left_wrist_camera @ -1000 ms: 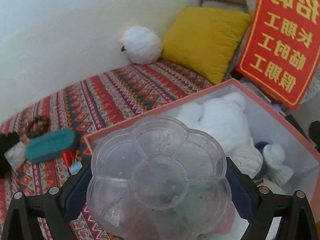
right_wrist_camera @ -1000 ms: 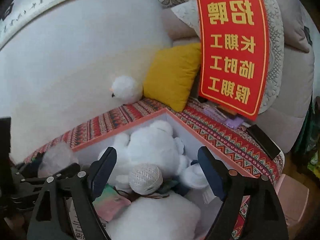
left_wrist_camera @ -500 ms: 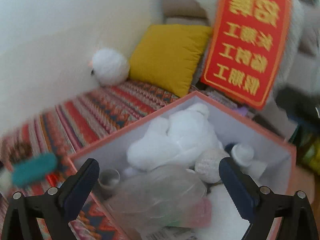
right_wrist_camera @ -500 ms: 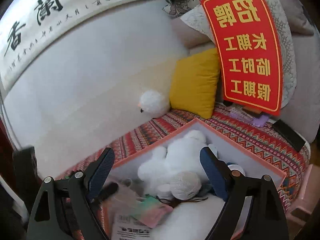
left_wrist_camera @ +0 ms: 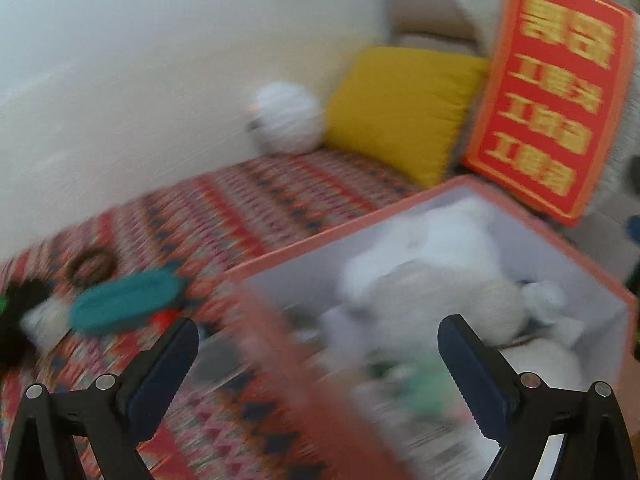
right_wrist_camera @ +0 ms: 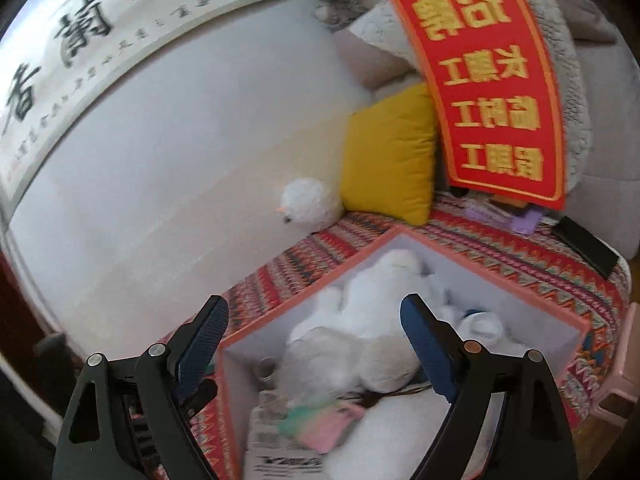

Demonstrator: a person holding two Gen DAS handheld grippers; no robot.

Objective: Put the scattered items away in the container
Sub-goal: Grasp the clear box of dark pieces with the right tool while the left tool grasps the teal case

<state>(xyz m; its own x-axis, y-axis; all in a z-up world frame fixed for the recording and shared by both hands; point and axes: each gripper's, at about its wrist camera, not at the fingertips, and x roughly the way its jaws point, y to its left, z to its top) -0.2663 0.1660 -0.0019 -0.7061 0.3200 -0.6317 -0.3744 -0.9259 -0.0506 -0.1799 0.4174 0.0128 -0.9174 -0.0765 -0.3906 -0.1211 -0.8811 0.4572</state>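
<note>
A pink-rimmed box (left_wrist_camera: 532, 220) (right_wrist_camera: 492, 264) sits on the patterned bed cover and holds a white plush toy (left_wrist_camera: 432, 252) (right_wrist_camera: 372, 312), a yarn ball (left_wrist_camera: 496, 312) and papers. My left gripper (left_wrist_camera: 316, 364) hangs open and empty over the box's near-left corner; this view is motion-blurred. On the cover to its left lie a teal oval case (left_wrist_camera: 124, 304), a brown ring (left_wrist_camera: 92, 266) and a black-and-white item (left_wrist_camera: 28, 316). My right gripper (right_wrist_camera: 312, 340) is open and empty above the box.
A white round plush (left_wrist_camera: 286, 116) (right_wrist_camera: 310, 202), a yellow cushion (left_wrist_camera: 400, 108) (right_wrist_camera: 388, 156) and a red sign (left_wrist_camera: 556, 92) (right_wrist_camera: 484, 80) stand against the wall behind the box. A purple item (right_wrist_camera: 526, 222) and a black flat object (right_wrist_camera: 586, 246) lie to the right.
The left gripper opened and let go of the clear flower-shaped tray over the box, then swung left towards the scattered items. The right gripper rose and pulled back.
</note>
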